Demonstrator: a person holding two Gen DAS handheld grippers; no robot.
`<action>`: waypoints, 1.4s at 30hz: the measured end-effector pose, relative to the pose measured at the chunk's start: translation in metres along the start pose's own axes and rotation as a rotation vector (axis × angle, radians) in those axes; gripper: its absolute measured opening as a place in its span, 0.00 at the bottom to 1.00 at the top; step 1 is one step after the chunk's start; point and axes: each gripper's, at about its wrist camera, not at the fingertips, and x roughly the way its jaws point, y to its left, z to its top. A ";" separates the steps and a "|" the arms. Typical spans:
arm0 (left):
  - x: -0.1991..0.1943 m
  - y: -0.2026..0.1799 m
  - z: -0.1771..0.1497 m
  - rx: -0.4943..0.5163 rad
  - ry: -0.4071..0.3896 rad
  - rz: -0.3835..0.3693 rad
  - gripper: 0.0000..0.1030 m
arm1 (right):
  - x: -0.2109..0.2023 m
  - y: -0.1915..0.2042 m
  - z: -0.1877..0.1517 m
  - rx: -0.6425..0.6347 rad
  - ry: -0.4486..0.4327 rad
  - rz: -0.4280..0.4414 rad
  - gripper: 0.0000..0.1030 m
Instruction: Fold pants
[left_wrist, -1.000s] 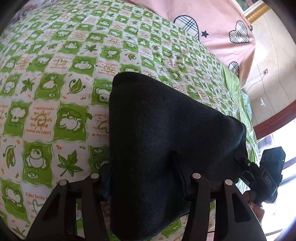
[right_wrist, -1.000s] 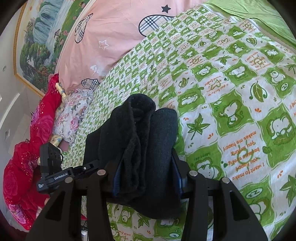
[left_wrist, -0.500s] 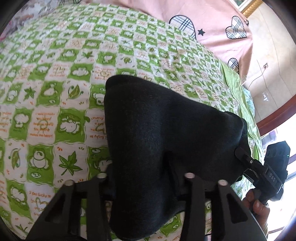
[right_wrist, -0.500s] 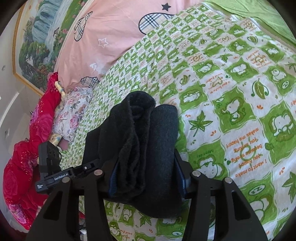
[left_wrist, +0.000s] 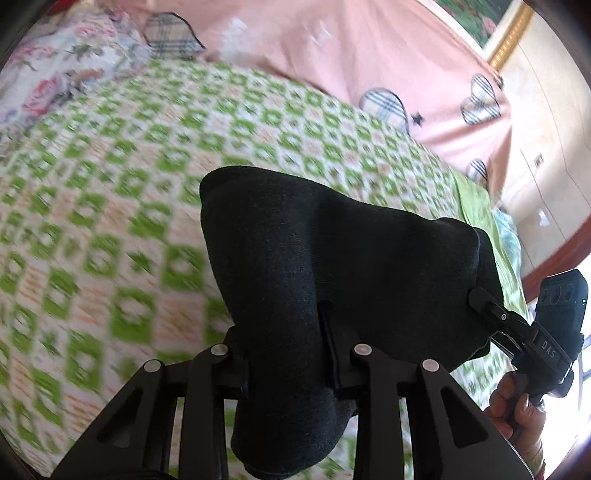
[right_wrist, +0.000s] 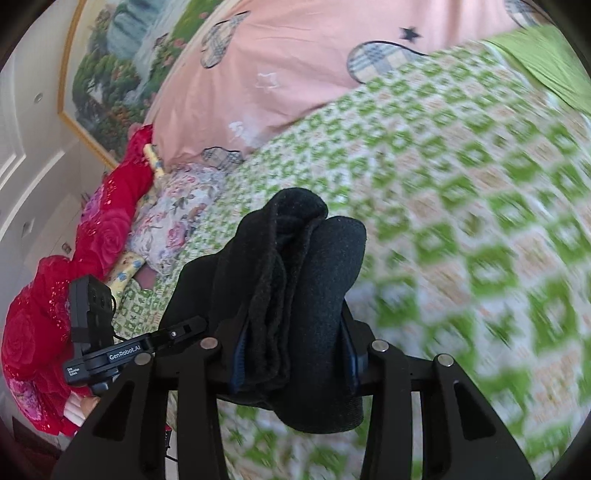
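item: black pants (left_wrist: 332, 280), folded into a thick bundle, held off the green-checked bedspread (left_wrist: 110, 206) between two hand-held grippers. left gripper (left_wrist: 291, 354): fingers closed narrowly on one end of the bundle. right gripper (right_wrist: 291, 354): fingers clamped on the opposite end, several stacked layers showing between them. surroundings: pink quilt (right_wrist: 295, 74) and floral pillow (right_wrist: 177, 221) at the head of the bed. risks, as judged: inner layers may slip from the right clamp and fan open; uneven lowering could let the bundle sag and unfold; background blur suggests quick motion, which could shake the fold loose.
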 end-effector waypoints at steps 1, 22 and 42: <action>-0.002 0.008 0.007 -0.010 -0.012 0.011 0.28 | 0.012 0.007 0.007 -0.016 0.003 0.013 0.41; 0.022 0.084 0.037 -0.095 -0.021 0.093 0.29 | 0.117 0.028 0.023 -0.063 0.083 0.046 0.41; 0.017 0.095 0.010 -0.115 -0.013 0.145 0.74 | 0.103 0.008 0.008 -0.176 0.047 -0.142 0.74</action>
